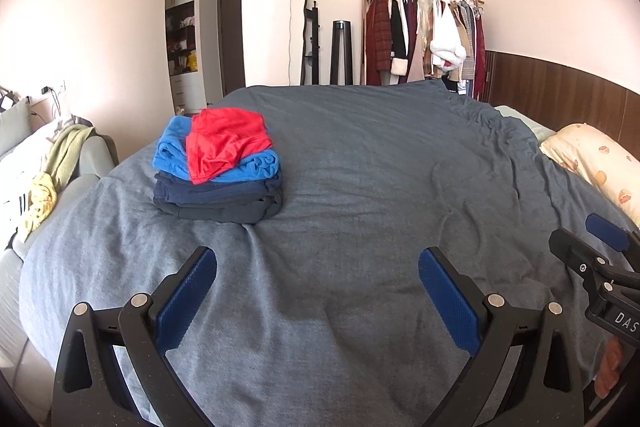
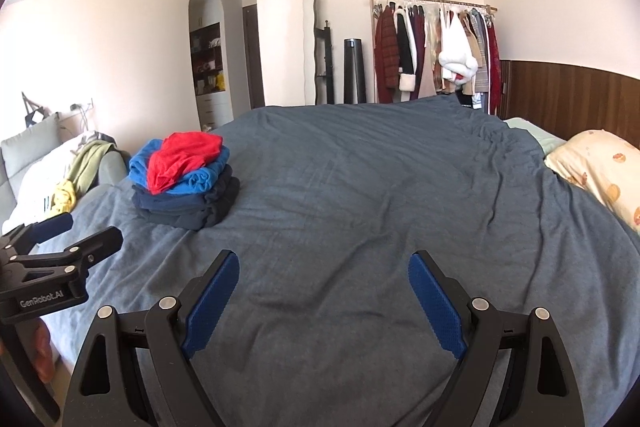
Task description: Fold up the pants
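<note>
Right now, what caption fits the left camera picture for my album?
Open left gripper over a gray bed, facing a stack of folded clothes, red on top.

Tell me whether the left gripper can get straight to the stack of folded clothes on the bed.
Probably yes. The left gripper hangs over the grey bedcover with jaws wide open and empty, and only bare cover lies between it and the stack of folded clothes ahead, slightly left. Whether the stretch suffices can't be judged.
</note>
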`<state>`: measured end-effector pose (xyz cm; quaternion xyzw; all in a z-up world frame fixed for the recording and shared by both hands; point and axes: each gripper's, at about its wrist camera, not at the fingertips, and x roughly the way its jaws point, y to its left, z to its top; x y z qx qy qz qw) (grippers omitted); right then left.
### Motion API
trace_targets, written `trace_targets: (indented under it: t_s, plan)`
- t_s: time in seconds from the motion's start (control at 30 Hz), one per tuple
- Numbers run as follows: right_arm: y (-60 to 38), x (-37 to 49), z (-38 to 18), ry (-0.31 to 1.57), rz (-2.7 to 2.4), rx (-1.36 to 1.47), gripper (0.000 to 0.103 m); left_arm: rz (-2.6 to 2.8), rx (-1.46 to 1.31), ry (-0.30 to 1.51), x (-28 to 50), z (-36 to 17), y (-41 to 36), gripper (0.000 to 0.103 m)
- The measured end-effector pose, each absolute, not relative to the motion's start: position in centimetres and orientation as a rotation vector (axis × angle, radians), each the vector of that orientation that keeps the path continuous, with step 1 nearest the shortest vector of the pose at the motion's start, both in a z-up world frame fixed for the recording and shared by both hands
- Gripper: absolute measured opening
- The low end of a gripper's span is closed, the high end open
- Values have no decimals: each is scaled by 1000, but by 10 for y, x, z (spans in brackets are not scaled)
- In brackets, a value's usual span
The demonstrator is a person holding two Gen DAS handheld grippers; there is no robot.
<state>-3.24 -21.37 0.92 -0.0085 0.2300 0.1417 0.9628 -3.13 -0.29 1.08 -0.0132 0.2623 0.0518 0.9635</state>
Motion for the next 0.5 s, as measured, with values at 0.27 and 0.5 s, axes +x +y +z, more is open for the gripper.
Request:
trace_targets:
  t_s: [0.27, 0.5]
  plan:
    - [-220, -34, 3, 484, 286, -7, 88, 114, -2, 522, -33, 10, -8, 103]
    - [-218, -32, 0, 498, 292, -3, 88, 121, -6, 526, -31, 9, -6, 103]
